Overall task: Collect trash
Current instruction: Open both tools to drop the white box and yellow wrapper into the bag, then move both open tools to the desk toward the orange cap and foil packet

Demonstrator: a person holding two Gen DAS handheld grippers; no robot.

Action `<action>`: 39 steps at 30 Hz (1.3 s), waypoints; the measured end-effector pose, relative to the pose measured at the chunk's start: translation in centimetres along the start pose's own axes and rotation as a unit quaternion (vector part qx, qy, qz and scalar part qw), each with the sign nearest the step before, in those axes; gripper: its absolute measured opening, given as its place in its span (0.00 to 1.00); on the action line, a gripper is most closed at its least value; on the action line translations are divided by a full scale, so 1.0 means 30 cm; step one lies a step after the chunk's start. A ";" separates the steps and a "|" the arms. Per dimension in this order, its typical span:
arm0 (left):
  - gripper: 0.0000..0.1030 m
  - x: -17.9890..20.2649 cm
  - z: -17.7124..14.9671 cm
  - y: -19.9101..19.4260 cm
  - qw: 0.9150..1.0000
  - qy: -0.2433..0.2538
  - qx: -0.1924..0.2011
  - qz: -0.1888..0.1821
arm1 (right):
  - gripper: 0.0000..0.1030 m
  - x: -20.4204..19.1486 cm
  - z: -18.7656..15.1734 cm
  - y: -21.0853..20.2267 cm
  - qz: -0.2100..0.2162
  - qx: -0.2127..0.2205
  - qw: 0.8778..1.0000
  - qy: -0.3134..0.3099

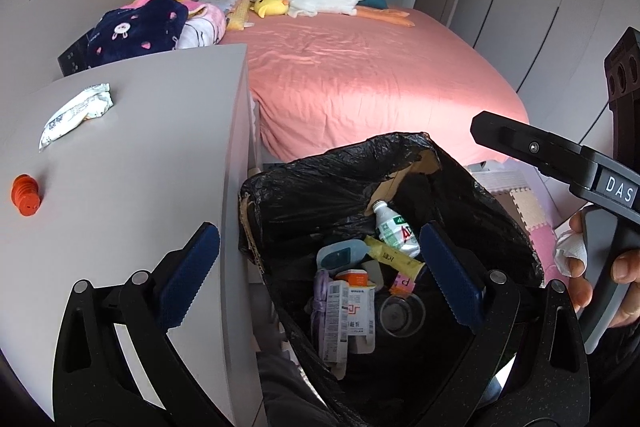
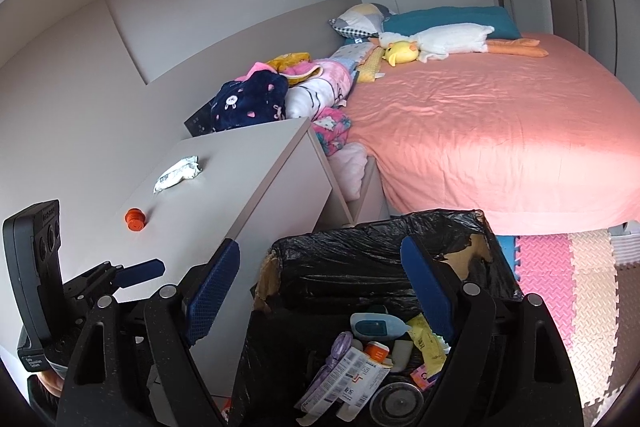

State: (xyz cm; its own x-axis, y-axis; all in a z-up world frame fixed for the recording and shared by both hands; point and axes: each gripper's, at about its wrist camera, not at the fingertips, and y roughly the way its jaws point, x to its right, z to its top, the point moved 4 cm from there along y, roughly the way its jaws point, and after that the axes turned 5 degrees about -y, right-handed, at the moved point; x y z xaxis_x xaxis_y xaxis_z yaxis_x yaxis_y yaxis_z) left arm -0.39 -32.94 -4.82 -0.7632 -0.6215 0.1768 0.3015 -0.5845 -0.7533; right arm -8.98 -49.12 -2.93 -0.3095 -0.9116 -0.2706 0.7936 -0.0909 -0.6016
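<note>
Honestly, looks mostly done: the black-lined bin point(image 1: 320, 195) already holds a bottle point(image 1: 394, 229), wrappers and a cup. Both the left gripper point(image 1: 316, 275) and right gripper point(image 2: 320, 291) hover over it, jaws wide apart and empty. Left on the white cabinet point(image 1: 140, 147): a crumpled wrapper point(image 1: 76, 113) and an orange thing point(image 1: 26, 195), maybe a cap.

Both wrist cameras are looking steeply down, close over the black-lined trash box point(image 1: 360, 187) standing by the worktop's point(image 1: 140, 155) right edge, and facing the pink bed point(image 1: 360, 75) beyond. The left view is sitting nearer the worktop, the right view point(image 2: 384, 259) slightly farther right; both are sharing box, worktop top and bed
</note>
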 end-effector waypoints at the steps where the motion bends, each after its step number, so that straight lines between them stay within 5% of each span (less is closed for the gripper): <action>1: 0.94 -0.011 0.002 0.000 1.000 -0.002 0.000 0.002 | 0.81 -0.013 0.001 0.008 0.003 -0.001 1.000 -0.002; 19: 0.94 -0.295 0.009 -0.047 0.997 -0.059 0.016 0.057 | 0.81 -0.222 0.025 0.182 0.054 -0.024 0.997 -0.047; 39: 0.94 -0.664 -0.007 -0.096 0.981 -0.157 0.044 0.104 | 0.81 -0.476 0.070 0.438 0.094 -0.061 0.988 -0.108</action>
State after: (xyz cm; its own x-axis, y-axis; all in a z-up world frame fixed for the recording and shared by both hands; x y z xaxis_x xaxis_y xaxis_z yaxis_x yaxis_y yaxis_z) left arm 13.82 -18.75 -6.30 -0.4707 -0.8541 0.2213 0.4908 -0.4619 -0.7388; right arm 6.96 -38.12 -5.39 -0.0331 -0.9731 -0.2281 0.7531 0.1257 -0.6457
